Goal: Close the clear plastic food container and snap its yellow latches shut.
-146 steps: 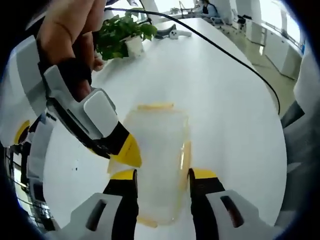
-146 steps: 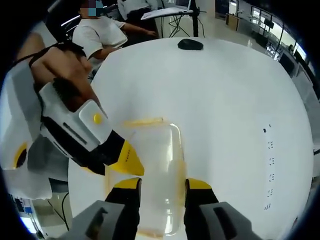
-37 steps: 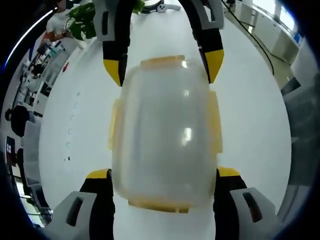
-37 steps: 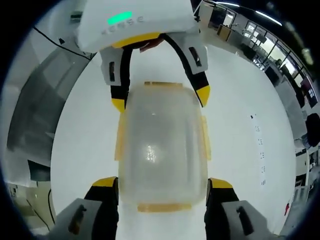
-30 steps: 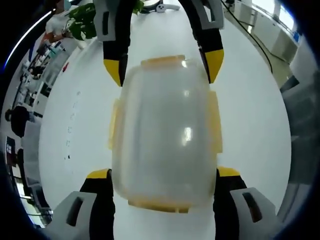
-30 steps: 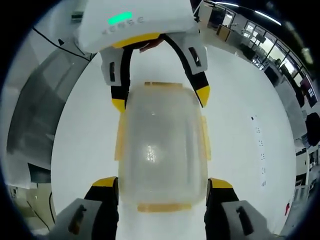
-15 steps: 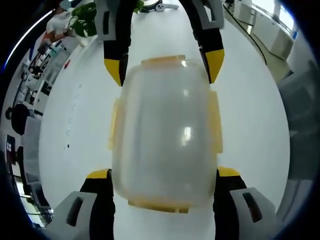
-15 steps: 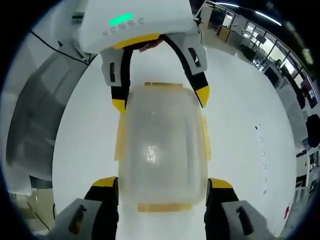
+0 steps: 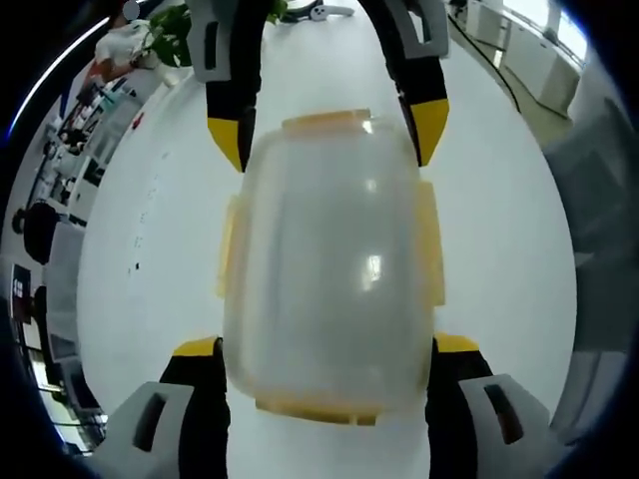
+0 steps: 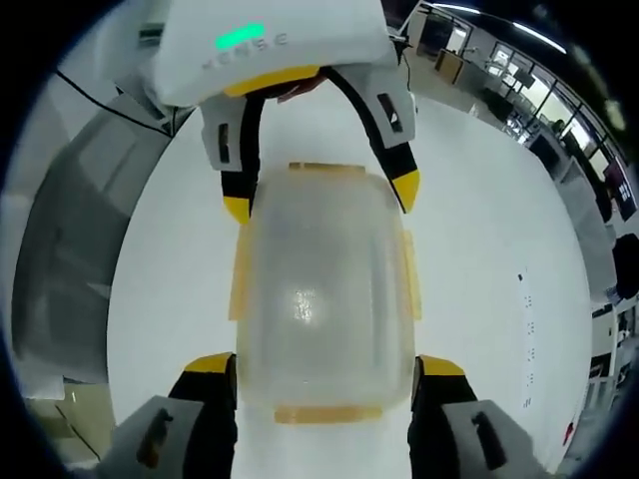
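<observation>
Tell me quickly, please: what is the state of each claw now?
Left claw: open wide, one jaw on each side of the near end of the clear container; grip cannot be told.
Right claw: open wide, straddling the opposite end.

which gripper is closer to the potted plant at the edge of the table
Right, by my reading. In the left gripper view the plant sits at the far end, just beside the right gripper, which reaches in from that side. The left gripper straddles the container's opposite end.

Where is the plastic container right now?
In both views the clear container sits mid-picture on the white table, the left gripper astride one end and the right gripper astride the other.
</observation>
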`<state>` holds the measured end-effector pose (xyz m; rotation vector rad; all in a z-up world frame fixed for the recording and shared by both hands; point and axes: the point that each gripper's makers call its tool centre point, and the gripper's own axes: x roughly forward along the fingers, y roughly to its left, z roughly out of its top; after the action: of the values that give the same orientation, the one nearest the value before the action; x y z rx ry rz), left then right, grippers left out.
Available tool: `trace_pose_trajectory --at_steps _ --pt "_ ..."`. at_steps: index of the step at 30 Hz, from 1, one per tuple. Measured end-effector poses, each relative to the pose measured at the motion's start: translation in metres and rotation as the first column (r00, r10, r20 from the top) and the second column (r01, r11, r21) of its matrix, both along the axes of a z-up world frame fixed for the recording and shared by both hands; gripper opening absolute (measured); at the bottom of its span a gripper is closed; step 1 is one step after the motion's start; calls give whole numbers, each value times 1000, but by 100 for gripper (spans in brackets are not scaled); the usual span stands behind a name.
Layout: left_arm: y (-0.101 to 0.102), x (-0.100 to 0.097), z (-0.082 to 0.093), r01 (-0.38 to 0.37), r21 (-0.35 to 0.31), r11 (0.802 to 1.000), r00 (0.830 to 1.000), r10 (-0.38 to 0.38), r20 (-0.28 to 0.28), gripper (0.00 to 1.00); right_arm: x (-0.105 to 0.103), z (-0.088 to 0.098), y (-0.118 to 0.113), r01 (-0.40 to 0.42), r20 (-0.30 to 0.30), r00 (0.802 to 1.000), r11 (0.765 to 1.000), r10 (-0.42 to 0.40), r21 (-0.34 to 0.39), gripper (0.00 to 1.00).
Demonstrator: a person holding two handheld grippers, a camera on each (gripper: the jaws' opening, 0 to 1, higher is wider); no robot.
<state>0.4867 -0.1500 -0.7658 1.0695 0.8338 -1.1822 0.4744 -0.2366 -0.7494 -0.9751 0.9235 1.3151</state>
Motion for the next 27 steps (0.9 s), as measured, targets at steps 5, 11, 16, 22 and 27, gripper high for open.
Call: trace_pose_trajectory --at_steps 5,11,16,22,27 --pt "10 -1 0 -1 6 1000 1000 1 1 79 -1 0 10 -1 0 1000 1000 1 -7 70" --pt "26 -3 0 -5 2 1000 1000 5 0 79 -3 0 25 -4 0 1000 1000 4 -5 70" --pt "36 -3 0 -8 10 1000 1000 8 0 79 -2 0 35 -8 0 1000 1000 8 -11 70" --pt "47 -5 0 -7 10 1000 1000 7 1 79 -4 0 46 -10 -1 1000 1000 10 -7 70" --pt "55 -5 0 -6 13 1000 1000 6 1 79 -5 0 54 -8 -1 1000 1000 8 -6 70"
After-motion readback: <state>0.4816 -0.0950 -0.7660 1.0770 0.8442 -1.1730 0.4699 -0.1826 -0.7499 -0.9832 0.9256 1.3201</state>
